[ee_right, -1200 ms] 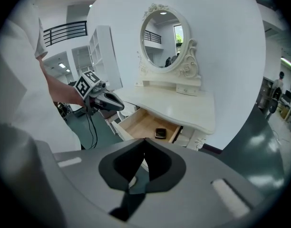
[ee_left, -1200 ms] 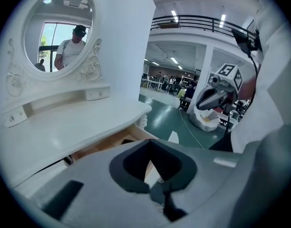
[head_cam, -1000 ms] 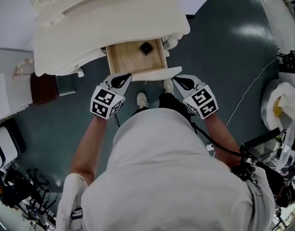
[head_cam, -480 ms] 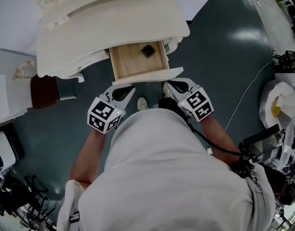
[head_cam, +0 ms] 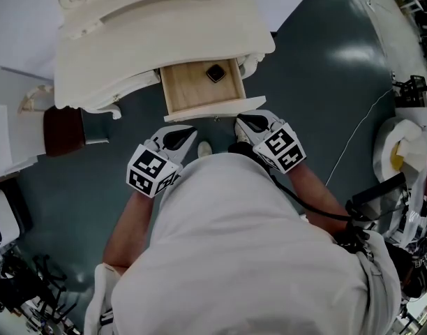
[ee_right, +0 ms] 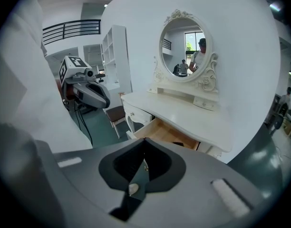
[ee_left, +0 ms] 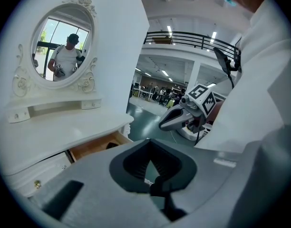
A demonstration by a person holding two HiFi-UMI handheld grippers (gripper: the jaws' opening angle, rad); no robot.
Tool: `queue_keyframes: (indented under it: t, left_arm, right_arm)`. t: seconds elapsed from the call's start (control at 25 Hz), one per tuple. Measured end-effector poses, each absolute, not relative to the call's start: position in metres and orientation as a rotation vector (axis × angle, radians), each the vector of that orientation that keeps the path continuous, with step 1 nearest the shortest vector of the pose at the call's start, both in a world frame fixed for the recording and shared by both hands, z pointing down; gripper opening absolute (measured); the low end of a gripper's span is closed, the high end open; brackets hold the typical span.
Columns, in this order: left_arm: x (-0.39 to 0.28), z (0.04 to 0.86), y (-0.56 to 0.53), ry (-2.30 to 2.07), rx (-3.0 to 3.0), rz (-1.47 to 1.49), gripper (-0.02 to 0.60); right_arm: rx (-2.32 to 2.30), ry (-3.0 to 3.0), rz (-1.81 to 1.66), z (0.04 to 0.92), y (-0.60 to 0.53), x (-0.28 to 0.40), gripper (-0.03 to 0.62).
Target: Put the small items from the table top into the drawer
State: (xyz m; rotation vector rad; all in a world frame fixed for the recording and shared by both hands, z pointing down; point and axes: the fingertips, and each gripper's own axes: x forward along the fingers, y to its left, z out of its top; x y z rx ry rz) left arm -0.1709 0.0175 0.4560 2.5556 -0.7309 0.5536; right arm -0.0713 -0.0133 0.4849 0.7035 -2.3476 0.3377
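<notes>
The white dressing table point(head_cam: 158, 33) has its wooden drawer point(head_cam: 199, 89) pulled open. One small black item point(head_cam: 215, 72) lies in the drawer's far right corner. My left gripper point(head_cam: 183, 136) and right gripper point(head_cam: 242, 123) hover just in front of the drawer's front panel, both shut with nothing held. The left gripper view shows its shut jaws point(ee_left: 156, 182), the right gripper point(ee_left: 183, 118) beside them and the drawer point(ee_left: 95, 146). From the right gripper point(ee_right: 143, 164) I see the drawer point(ee_right: 164, 134), the black item point(ee_right: 179, 144) and the left gripper point(ee_right: 86, 93). No loose item shows on the table top.
A dark red stool point(head_cam: 63, 128) stands left of the table. A thin white cable point(head_cam: 360, 131) runs over the grey floor on the right, near equipment point(head_cam: 409, 145). An oval mirror point(ee_right: 183, 49) rises at the table's back. The person's shoe point(head_cam: 205, 147) is below the drawer.
Both grippers have drawn back from the drawer front toward the person and lifted a little. The drawer stays open with the black item inside.
</notes>
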Motion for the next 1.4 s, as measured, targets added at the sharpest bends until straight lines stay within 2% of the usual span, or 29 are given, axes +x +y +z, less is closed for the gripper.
queue_keyframes:
  t: [1.4]
  left_arm:
    - [-0.185,0.467,0.02,-0.751,2.522,0.546,0.002]
  right_arm:
    - [0.657,-2.344,0.269,0.489,-0.013,-0.092,0.0]
